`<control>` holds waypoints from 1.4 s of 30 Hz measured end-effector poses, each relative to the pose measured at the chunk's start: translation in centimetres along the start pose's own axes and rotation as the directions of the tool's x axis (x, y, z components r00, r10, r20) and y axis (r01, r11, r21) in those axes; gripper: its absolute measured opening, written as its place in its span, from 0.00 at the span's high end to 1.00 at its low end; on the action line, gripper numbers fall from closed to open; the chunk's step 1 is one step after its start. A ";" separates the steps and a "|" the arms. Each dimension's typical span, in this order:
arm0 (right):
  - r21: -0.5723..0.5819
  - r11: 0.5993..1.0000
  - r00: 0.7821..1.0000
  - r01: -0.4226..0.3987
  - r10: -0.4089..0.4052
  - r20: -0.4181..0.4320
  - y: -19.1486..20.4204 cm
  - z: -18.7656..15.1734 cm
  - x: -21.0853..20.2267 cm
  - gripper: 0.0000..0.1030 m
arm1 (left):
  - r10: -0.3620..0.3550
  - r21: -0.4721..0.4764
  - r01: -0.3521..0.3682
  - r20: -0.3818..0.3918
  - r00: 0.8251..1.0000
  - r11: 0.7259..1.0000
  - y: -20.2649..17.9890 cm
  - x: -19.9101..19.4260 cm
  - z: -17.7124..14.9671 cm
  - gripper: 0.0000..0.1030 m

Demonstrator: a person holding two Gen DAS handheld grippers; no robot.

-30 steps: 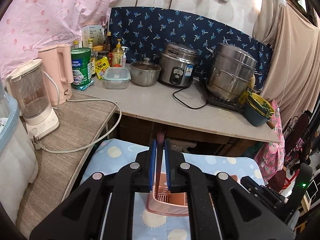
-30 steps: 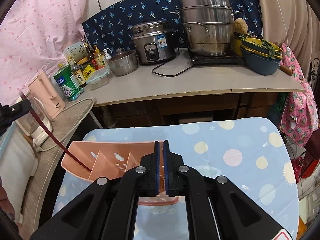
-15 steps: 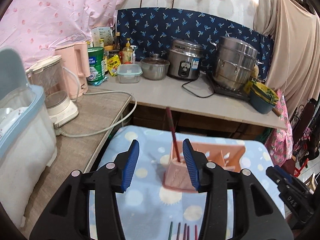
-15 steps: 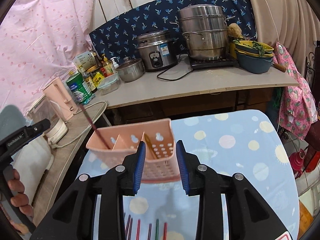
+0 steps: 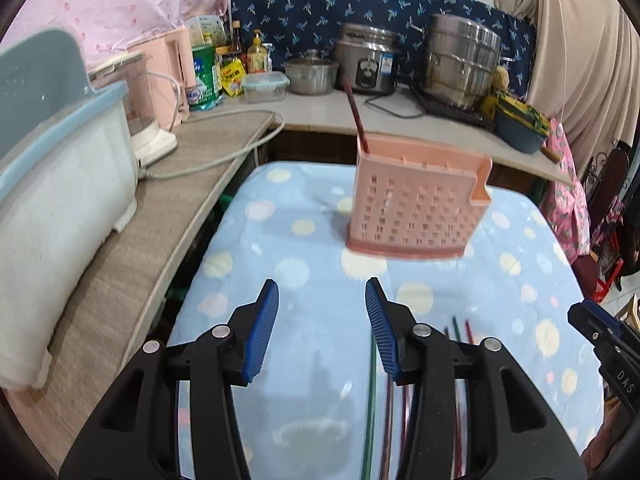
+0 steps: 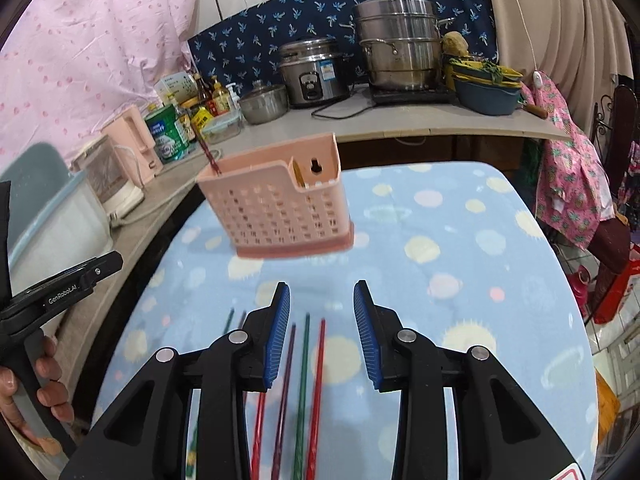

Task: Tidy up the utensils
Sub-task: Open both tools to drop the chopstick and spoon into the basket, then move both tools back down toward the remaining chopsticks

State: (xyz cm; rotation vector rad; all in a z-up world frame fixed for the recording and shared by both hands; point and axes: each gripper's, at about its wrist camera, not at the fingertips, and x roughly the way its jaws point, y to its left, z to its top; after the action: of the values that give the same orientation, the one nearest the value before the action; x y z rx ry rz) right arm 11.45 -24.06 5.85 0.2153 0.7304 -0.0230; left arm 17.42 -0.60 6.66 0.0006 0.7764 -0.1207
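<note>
One pink perforated utensil holder (image 5: 416, 208) stands upright on the spotted blue cloth (image 5: 280, 240), at about twelve o'clock from the right gripper (image 6: 322, 332) and one o'clock from the left gripper (image 5: 322, 328); a single dark red chopstick (image 5: 356, 114) leans out of its left end. Both grippers have their blue-padded jaws apart with nothing clamped, having just been opening, and both are clear of the holder. Loose chopsticks (image 6: 304, 380) lie side by side on the cloth beneath the right gripper: three show plainly between its jaws, one purple, one green, one red, another red one lies under its left finger, and two more tips show at about ten o'clock; the rest are hidden, so a full count cannot be given. On the counter (image 6: 400, 124) behind stand one rice cooker (image 6: 314, 72), one stacked steel steamer (image 6: 396, 44) and one lidded pot (image 6: 264, 102).
</note>
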 end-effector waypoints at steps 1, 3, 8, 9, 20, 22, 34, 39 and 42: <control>-0.003 1.000 1.000 0.004 -0.004 -0.009 0.0 -0.7 -0.1 0.69 | 0.001 0.002 -0.001 -0.008 1.000 1.000 0.1 0.0 -0.7 0.58; -0.006 1.000 1.000 0.009 -0.009 -0.025 0.0 -2.1 -0.4 0.69 | 0.004 0.004 -0.004 -0.027 1.000 1.000 0.3 -0.1 -2.3 0.58; -0.013 1.000 0.997 0.021 -0.022 -0.071 -0.1 -5.8 -0.8 0.69 | 0.009 0.007 -0.009 -0.064 0.998 1.000 0.7 -0.2 -5.8 0.58; -0.021 0.999 0.996 0.026 -0.027 -0.082 -0.1 -6.5 -0.8 0.69 | 0.009 0.008 -0.008 -0.075 0.997 1.000 0.7 -0.1 -6.5 0.58; -0.035 0.999 0.983 0.024 -0.030 -0.183 0.4 -12.2 0.3 0.69 | 0.000 0.018 0.002 -0.138 0.990 1.000 0.5 -0.2 -11.3 0.58; -0.049 0.998 0.981 0.032 -0.040 -0.191 0.7 -13.0 0.6 0.69 | 0.009 0.025 -0.006 -0.143 0.990 1.000 0.5 -0.2 -12.0 0.58; -0.054 0.998 0.972 0.019 -0.032 -0.234 1.2 -14.4 1.7 0.83 | 0.007 0.000 -0.007 -0.187 0.982 1.000 1.3 0.0 -13.8 0.58; -0.057 0.998 0.970 0.018 -0.031 -0.241 1.1 -14.8 1.8 0.85 | 0.008 0.003 -0.008 -0.191 0.982 1.000 1.3 0.1 -14.1 0.58; -0.069 0.997 0.971 0.026 -0.041 -0.237 1.2 -14.9 1.8 0.88 | 0.006 0.000 -0.006 -0.196 0.981 1.000 1.3 0.1 -14.2 0.58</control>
State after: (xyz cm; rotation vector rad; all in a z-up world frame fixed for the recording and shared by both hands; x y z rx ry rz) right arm 3.08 -19.79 -5.89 0.1445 0.9734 -0.0053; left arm 7.77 1.29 -3.60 0.0143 0.9732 -0.1156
